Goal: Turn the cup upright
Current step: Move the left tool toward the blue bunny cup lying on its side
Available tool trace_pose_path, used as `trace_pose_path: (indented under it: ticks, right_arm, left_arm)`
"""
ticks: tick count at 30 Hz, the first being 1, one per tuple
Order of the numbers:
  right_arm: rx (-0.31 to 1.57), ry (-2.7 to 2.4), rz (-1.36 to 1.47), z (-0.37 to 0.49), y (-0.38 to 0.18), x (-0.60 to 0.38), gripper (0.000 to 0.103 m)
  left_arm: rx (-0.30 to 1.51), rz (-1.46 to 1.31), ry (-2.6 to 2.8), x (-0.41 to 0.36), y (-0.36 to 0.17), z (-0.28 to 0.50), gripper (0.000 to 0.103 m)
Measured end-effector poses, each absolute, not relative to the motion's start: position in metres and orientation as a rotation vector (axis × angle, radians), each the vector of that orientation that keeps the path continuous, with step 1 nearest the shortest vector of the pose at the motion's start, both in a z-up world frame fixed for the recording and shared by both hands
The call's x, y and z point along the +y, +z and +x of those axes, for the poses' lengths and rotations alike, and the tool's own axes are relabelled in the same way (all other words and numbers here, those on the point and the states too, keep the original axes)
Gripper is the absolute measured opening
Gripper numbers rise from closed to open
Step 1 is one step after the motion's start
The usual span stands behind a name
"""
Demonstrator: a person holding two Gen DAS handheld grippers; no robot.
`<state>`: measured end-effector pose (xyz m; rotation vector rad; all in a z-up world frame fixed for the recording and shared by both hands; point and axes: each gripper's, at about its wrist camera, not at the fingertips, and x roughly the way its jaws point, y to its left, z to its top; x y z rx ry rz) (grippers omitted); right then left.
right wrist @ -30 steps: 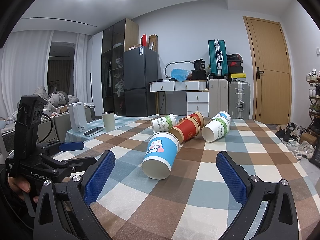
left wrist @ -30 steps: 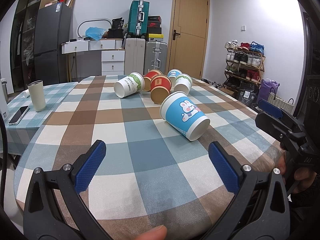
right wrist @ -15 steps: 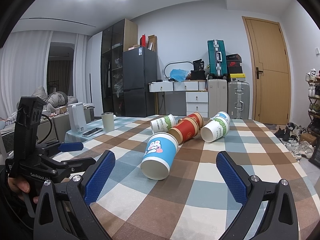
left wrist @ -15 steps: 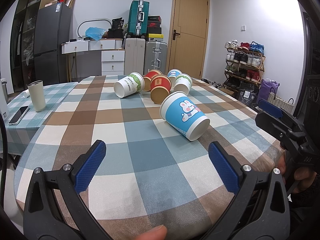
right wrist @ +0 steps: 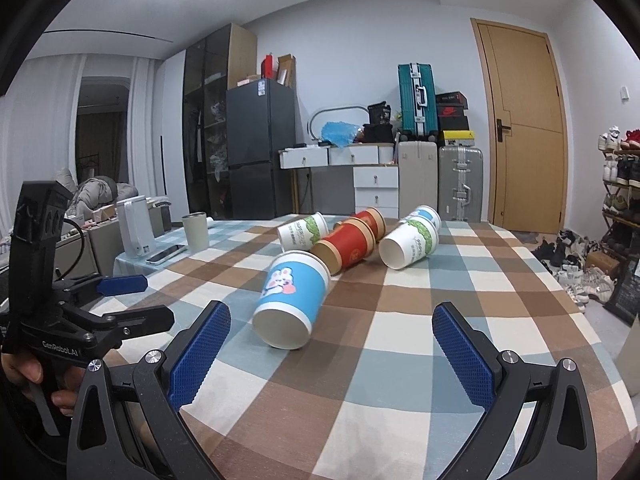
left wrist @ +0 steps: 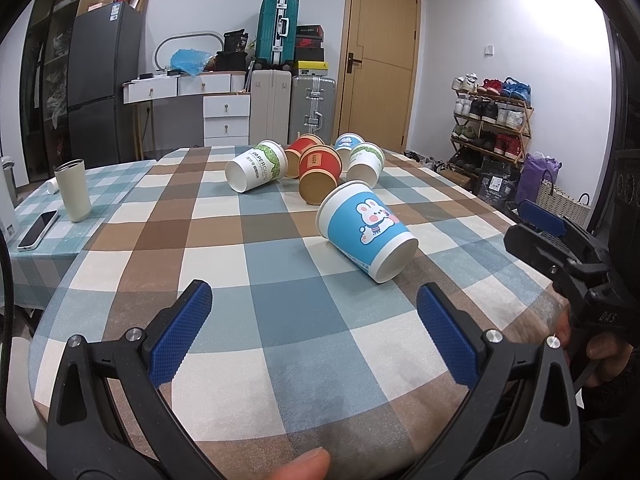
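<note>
Table (left wrist: 248, 240) unchanged under checked cloth. Right gripper (right wrist: 332, 344) nearer the blue bunny cup (right wrist: 292, 296) than before, fingers spread wide, empty. Left gripper (left wrist: 312, 332) unmoved, fingers likewise apart. Cup lying sideways, apart from both.

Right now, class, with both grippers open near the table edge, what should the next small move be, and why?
Probably ease the right gripper forward around the blue rabbit cup: it lies on its side, nearest, and the jaws stand open, holding nothing.
</note>
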<state>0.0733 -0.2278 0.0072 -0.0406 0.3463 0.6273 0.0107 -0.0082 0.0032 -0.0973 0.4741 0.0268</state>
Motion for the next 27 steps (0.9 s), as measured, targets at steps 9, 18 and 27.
trace_pose_path:
  ticks: [9,18,27]
  right_arm:
    - [0.395,0.563,-0.049,0.088,0.005,-0.236,0.103]
    - [0.418,0.501,0.015,0.101,0.006,-0.254,0.103]
    - [0.39,0.513,0.004,0.096,0.008,-0.252,0.103]
  left_arm:
    - [0.531,-0.125,0.053,-0.022,0.01,0.04,0.102]
    - [0.586,-0.133,0.075,-0.045,0.009,0.081,0.102]
    - [0.64,-0.158,0.057,-0.061,-0.001,0.112,0.102]
